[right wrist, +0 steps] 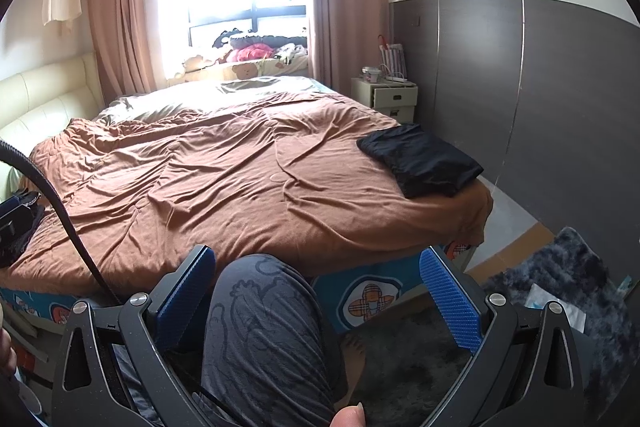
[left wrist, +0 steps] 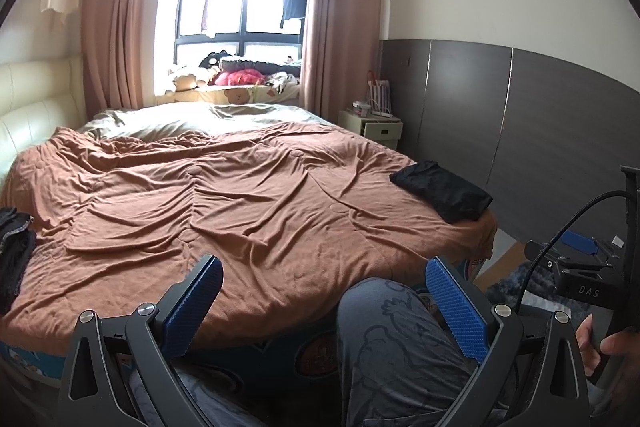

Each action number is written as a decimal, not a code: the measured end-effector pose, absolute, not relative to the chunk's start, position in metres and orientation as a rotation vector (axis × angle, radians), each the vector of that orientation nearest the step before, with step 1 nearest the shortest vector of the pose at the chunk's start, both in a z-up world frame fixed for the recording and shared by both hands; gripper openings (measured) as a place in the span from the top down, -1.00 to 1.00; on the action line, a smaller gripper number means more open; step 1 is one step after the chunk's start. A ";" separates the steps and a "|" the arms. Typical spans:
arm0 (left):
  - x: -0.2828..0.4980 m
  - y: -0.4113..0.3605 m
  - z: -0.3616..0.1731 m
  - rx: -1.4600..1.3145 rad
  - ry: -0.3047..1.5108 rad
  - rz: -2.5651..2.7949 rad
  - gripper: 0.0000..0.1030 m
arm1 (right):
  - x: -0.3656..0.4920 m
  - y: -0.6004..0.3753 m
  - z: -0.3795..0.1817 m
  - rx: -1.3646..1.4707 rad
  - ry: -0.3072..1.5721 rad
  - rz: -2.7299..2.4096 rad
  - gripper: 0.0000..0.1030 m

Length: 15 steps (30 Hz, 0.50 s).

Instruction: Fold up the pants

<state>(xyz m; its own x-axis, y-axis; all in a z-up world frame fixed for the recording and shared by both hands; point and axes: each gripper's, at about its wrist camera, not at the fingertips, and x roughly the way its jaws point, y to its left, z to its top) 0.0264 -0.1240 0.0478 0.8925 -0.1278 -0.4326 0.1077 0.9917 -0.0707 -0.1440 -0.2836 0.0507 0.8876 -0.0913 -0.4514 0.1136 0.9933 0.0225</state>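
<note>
Folded black pants (left wrist: 442, 189) lie at the right front corner of the bed, on the brown cover (left wrist: 224, 195); they also show in the right wrist view (right wrist: 422, 159). A heap of dark clothes (left wrist: 14, 251) lies at the bed's left edge, and a part of it shows in the right wrist view (right wrist: 18, 231). My left gripper (left wrist: 324, 269) is open and empty, held low before the bed's front edge. My right gripper (right wrist: 318, 259) is open and empty, also low before the bed, well short of the pants.
The person's knee in grey printed trousers (right wrist: 264, 323) sits between the fingers. A cream nightstand (right wrist: 386, 97) stands at the back right by the grey wall panel (right wrist: 540, 87). A dark shaggy rug (right wrist: 560, 291) covers the floor at right. A padded headboard (left wrist: 32, 107) lines the left.
</note>
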 end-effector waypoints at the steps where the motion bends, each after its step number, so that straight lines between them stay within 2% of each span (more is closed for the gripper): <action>1: 0.026 -0.124 0.048 -0.044 0.451 -0.121 -0.99 | -0.144 -0.284 0.051 0.049 0.467 -0.108 -0.99; 15: 0.025 -0.122 0.047 -0.050 0.448 -0.109 -0.99 | -0.144 -0.288 0.051 0.050 0.469 -0.094 -0.99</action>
<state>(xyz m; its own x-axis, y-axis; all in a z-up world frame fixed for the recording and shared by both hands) 0.0246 -0.1223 0.0472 0.8956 -0.1161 -0.4295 0.0942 0.9929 -0.0721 -0.1437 -0.2878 0.0510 0.8878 -0.0787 -0.4535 0.1017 0.9945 0.0266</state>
